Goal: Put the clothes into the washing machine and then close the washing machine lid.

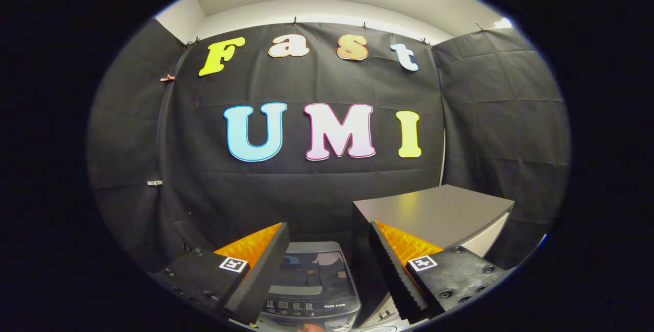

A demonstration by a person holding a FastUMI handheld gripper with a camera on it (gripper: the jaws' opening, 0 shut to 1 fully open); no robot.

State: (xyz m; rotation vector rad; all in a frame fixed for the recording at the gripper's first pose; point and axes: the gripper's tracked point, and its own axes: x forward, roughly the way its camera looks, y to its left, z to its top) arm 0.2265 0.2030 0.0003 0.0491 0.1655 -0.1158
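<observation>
I hold the gripper (327, 270) raised and level, fingers spread wide with nothing between them, which I judge suits an approach rather than a grasp. Left to right: the left finger (255, 276), then the washing machine (311, 291) seen low in the gap between the fingers, its lid (311, 268) apparently down, then the right finger, with a grey worktop (439, 209) just beyond it. I see no clothes. The worktop edge stands close beside the machine; open room lies left.

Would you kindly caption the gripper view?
Open hand-held gripper above the closed washing machine, grey cabinet alongside.
</observation>
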